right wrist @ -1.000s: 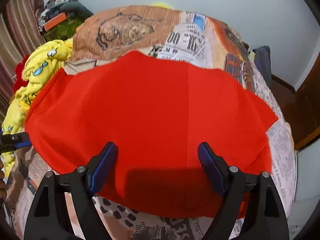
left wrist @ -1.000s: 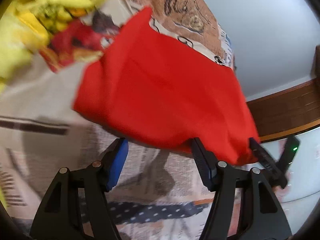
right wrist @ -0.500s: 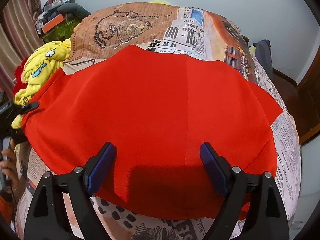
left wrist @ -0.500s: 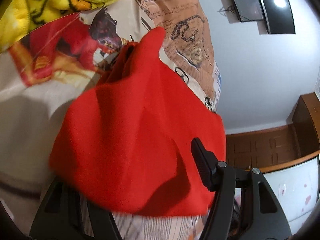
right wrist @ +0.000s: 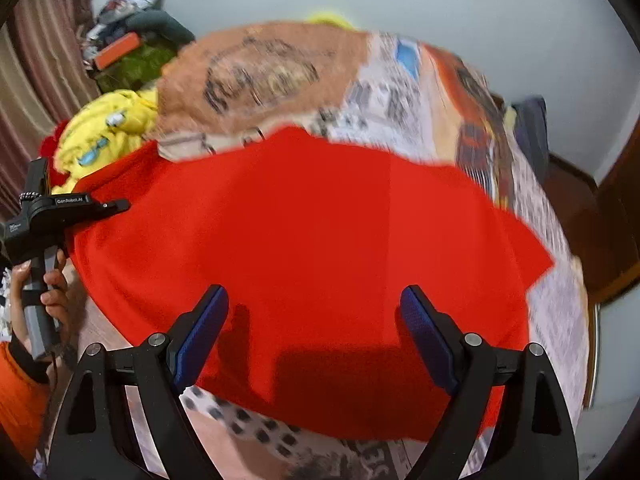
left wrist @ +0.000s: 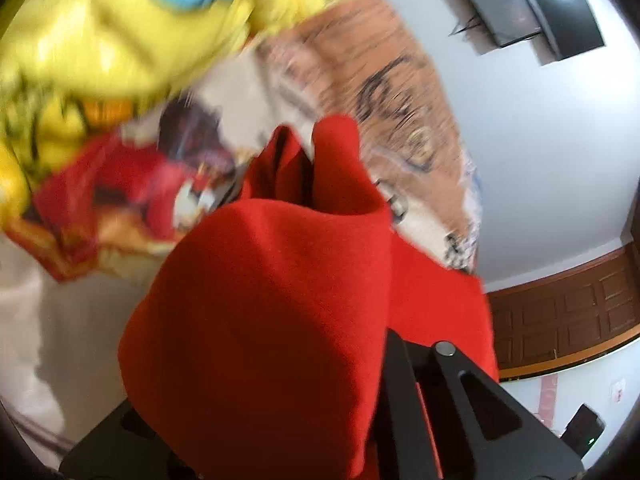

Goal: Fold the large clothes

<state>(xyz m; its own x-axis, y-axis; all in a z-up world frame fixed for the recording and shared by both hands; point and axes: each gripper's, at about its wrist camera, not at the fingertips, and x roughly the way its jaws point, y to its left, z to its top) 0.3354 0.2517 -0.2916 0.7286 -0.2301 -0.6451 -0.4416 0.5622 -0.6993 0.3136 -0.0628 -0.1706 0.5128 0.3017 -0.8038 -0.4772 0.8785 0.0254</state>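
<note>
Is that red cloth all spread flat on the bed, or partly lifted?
Partly lifted. Most of the red cloth lies spread on the bed, but its left edge is bunched up in the left gripper.

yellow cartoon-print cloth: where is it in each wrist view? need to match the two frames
Left wrist: yellow cloth fills the upper left, blurred, beyond the bunched red garment.
Right wrist: same cloth is a small heap at the left edge, just past the garment's far-left corner, above the left hand-held gripper.
Shared landmark: the brown sketch-print panel of the bedspread, directly right of the cloth in both.
</note>
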